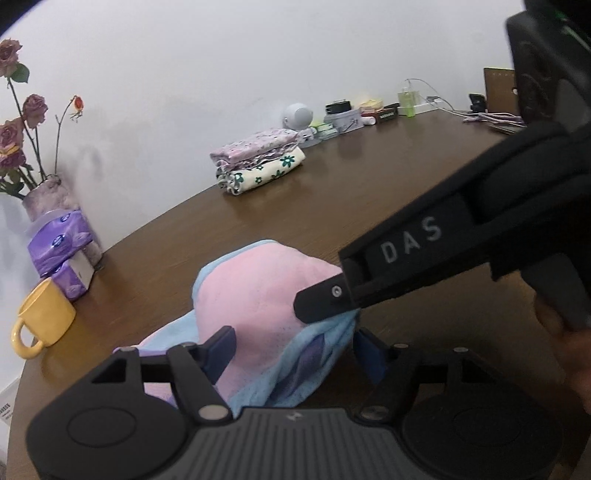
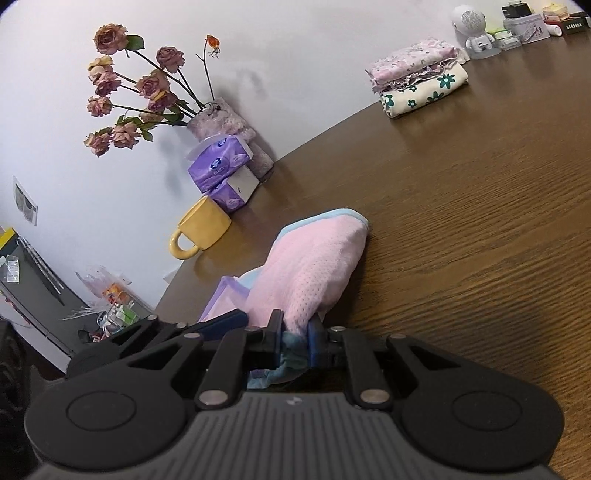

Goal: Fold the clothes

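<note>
right gripper (image 2: 294, 341) clamped on the near blue edge of the pink and blue cloth (image 2: 306, 273), fabric bunched between its fingers (image 2: 275, 338). in the left wrist view the same gripper comes in from the right, tip pinching the cloth's blue hem. left gripper (image 1: 295, 345) spread wide, its fingers (image 1: 221, 341) on either side of the cloth, pads not pressing on it. cloth is raised into a hump at the near edge of the wooden table (image 2: 461, 229), pink side up, blue trim round the far end, a purple patch on the low part. part of a hand (image 1: 565, 332) shows at the right edge on the right gripper's grip. further left, yellow mug (image 2: 201, 230) on its side by the table edge, just beside purple tissue packs (image 2: 221, 170). behind them a vase with dried roses (image 2: 229, 122) against the wall. mid table, well apart from the cloth, a stack of folded clothes (image 2: 421, 79), pink floral on top, cream with green flowers below. far end by the wall: small white robot-shaped gadget (image 2: 472, 29), tins and boxes (image 2: 524, 24), cables (image 1: 491, 118).
</note>
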`<state>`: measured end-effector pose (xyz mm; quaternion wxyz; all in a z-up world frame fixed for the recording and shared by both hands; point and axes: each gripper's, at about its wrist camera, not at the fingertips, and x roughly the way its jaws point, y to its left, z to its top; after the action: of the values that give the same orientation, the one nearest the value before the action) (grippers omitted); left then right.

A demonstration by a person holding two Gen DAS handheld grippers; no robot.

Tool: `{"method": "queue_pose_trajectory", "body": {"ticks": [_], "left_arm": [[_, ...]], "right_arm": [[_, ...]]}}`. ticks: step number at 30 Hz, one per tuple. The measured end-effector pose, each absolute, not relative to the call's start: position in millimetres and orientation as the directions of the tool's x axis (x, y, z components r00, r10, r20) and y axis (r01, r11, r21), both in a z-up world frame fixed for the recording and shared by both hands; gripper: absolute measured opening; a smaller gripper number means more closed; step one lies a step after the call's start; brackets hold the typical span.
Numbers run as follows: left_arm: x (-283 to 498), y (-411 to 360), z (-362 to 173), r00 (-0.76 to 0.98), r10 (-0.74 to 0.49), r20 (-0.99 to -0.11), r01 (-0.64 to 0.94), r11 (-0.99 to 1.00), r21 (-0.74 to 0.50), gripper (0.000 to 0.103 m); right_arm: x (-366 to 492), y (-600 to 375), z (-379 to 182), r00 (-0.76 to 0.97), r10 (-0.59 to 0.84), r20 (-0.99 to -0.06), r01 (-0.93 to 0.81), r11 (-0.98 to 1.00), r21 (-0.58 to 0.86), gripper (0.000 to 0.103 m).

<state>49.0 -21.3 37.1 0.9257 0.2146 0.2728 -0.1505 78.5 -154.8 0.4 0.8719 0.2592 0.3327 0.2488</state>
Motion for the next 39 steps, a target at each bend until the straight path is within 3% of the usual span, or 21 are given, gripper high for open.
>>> {"method": "queue_pose_trajectory", "body": {"ticks": [16,25,29,33,39], "left_arm": [[56,-32,33,0.815,-0.09,-0.573,0.327,0.887,0.326,0.069],[54,-31,32,0.814,-0.096,-0.573,0.327,0.892,0.313,0.061],[55,-29,32,0.812,-0.104,-0.575,0.328,0.895,0.302,0.058],[55,-25,34,0.814,-0.11,-0.571,0.32,0.904,0.283,0.054],[56,-23,35,0.812,-0.119,-0.572,0.323,0.908,0.269,0.053]], "right_arm": [[73,-162,-8,0.659,0.627,-0.416,-0.28,0.718,0.638,0.013],[74,-163,-9,0.654,0.63,-0.419,-0.281,0.716,0.639,0.013],[73,-163,-9,0.652,0.634,-0.417,-0.286,0.714,0.639,0.019],[71,-163,-9,0.66,0.622,-0.421,-0.276,0.723,0.634,0.035],[72,-166,-12,0.663,0.616,-0.426,-0.253,0.72,0.647,0.038]]}}
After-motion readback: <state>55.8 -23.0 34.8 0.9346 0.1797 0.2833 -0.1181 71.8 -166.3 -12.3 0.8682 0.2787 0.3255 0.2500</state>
